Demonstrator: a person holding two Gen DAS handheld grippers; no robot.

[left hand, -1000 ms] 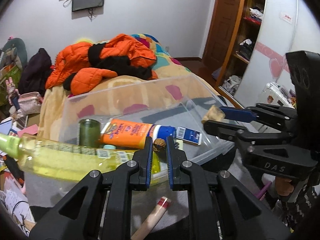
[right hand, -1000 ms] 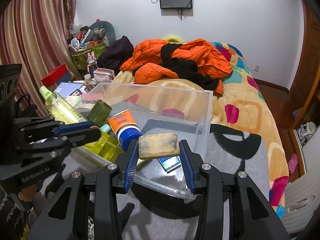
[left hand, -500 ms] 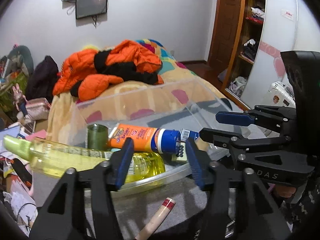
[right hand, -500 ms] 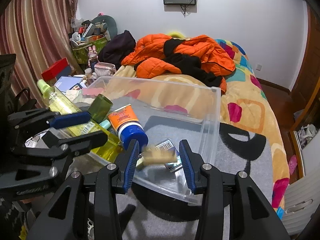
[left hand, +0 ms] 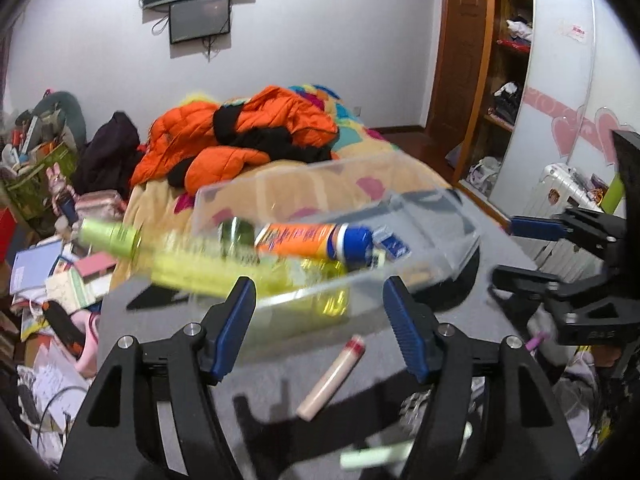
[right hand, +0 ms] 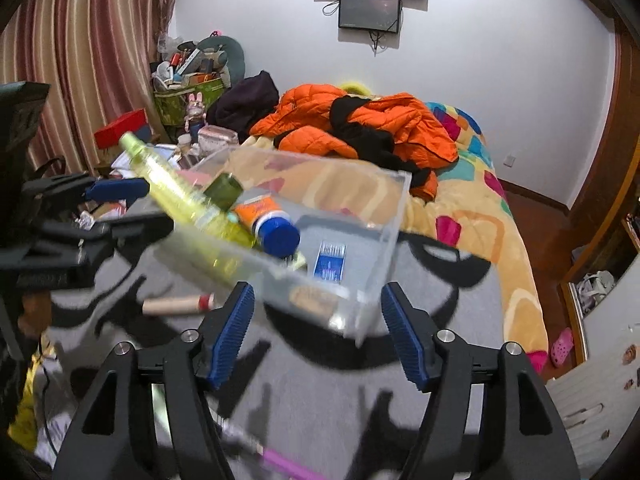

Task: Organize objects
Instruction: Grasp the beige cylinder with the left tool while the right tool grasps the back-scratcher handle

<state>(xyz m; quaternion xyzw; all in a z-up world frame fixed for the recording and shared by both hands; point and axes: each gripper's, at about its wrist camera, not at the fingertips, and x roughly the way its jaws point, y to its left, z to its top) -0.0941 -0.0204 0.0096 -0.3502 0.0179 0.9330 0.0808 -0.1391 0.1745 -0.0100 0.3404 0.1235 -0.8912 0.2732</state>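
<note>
- The left claw is spread wide and holds nothing. It hangs above the grey blanket, just short of the near wall of a clear plastic bin.
- The right claw is also spread wide and holds nothing. It is near the closest corner of the same bin.
- Inside the bin, a long yellow-green bottle leans over the left rim with its cap sticking out past the edge.
- A small dark green jar stands just beside the bottle.
- An orange tube with a blue cap lies against the bottle, cap toward the right claw.
- A blue packet lies flat on the bin floor, and a tan block rests at the near wall, blurred.
- Outside the bin, a cream-coloured stick with a red band lies on the blanket between the left claw's fingers.
- A pink pen lies on the blanket low in the right wrist view.
- Beyond the bin, an orange jacket is heaped on the bed.
</note>
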